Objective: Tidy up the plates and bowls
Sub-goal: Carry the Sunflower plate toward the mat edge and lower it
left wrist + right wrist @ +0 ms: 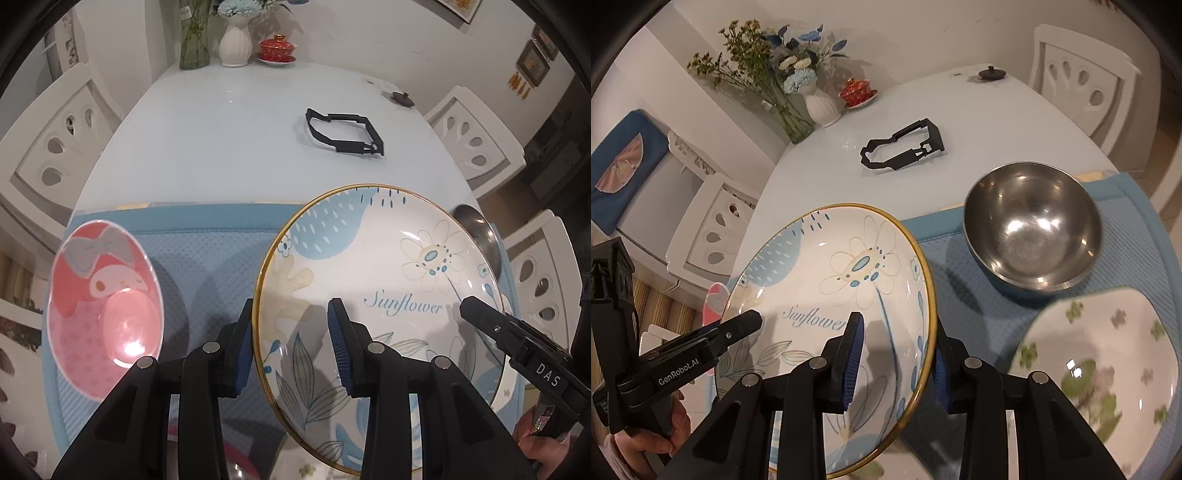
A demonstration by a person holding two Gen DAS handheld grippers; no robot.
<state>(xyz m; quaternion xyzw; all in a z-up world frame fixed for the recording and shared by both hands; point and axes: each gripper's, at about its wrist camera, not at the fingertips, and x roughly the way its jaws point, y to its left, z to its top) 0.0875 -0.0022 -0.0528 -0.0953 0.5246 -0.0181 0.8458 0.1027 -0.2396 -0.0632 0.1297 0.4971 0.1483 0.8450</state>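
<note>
At the centre of both wrist views, the plate (376, 295) lettered "Sunflower" hangs tilted above the blue mat (207, 258), its gold rim pinched on opposite sides by the left gripper (291, 343) and the right gripper (897, 358), jaws narrowly parted around the edge (bodies marked "GenRobot.AI" and "DAS"). A pink bowl (107, 299) lies lower left, a steel bowl (1032, 229) upper right.

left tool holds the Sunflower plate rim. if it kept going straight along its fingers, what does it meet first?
Apart from the Sunflower plate it grips, probably the blue mat ahead of the left tool; depth is unclear.
</note>
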